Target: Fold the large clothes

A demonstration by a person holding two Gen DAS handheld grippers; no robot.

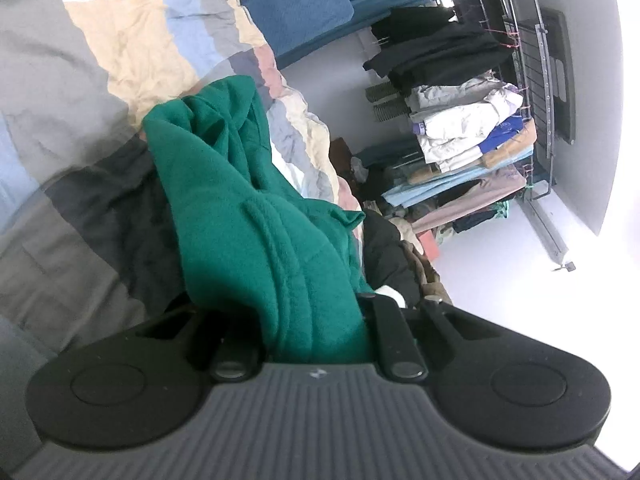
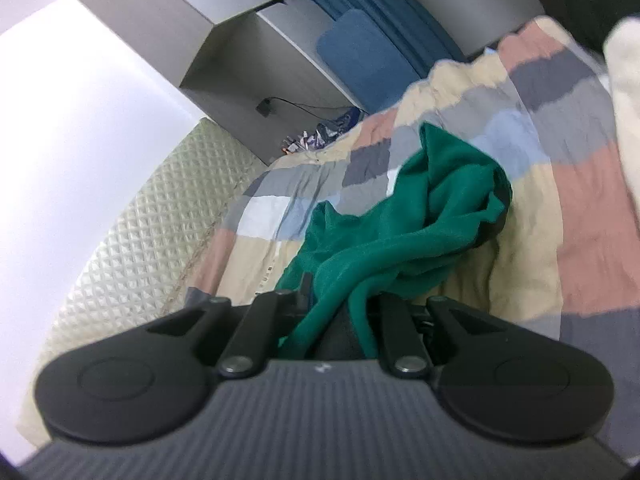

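Observation:
A green fleece garment [image 1: 248, 208] hangs bunched over the striped bedspread [image 1: 100, 80]. My left gripper [image 1: 316, 312] is shut on one part of it, and the cloth fills the gap between the jaws and hides the fingertips. In the right wrist view the same green garment [image 2: 404, 224] runs in a twisted band from the bed into my right gripper [image 2: 340, 312], which is shut on it. Its far end lies crumpled on the patchwork bedspread [image 2: 560, 220].
A rack of stacked folded clothes [image 1: 468, 140] stands by the white wall at right, with dark clothes heaped on the floor below. A blue cushion [image 2: 360, 56], blue curtain and grey shelf unit [image 2: 224, 40] lie beyond the bed. A quilted headboard [image 2: 140, 216] is at left.

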